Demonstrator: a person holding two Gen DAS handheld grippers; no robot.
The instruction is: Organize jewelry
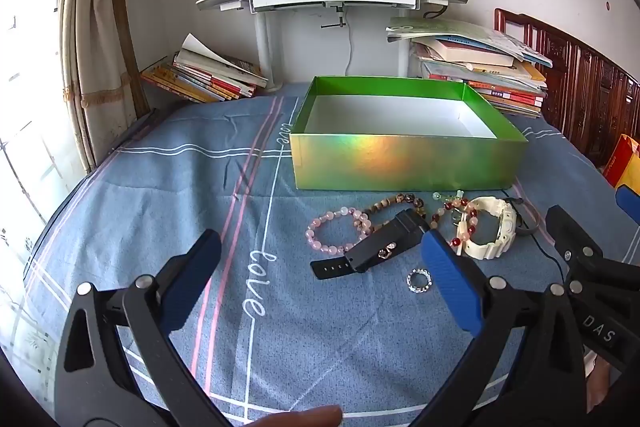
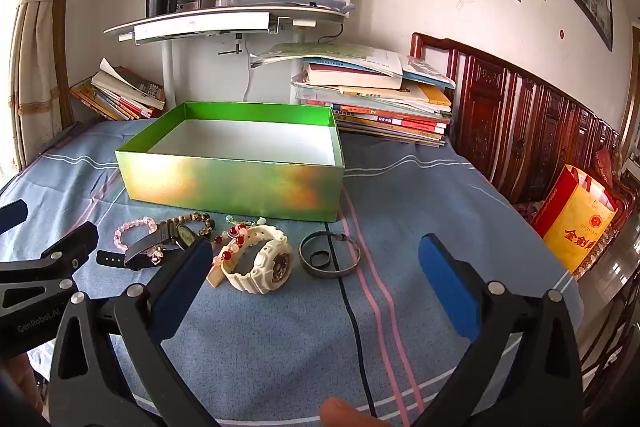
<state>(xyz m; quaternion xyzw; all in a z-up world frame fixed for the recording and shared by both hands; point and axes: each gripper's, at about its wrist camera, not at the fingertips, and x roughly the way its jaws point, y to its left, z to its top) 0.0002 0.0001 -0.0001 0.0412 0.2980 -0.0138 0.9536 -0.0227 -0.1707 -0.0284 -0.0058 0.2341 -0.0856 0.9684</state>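
Green iridescent cardboard box (image 2: 236, 183) sits mid-frame, long axis left to right, open top up. Below it lie two watches, three bead bracelets, one clear ring (image 1: 419, 281). Left gripper (image 1: 320, 287) and right gripper (image 2: 316, 287) gape, released.

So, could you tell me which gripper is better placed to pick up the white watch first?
Probably right: the right gripper is open and the white watch lies just ahead between its fingers. The left gripper faces the black watch instead.
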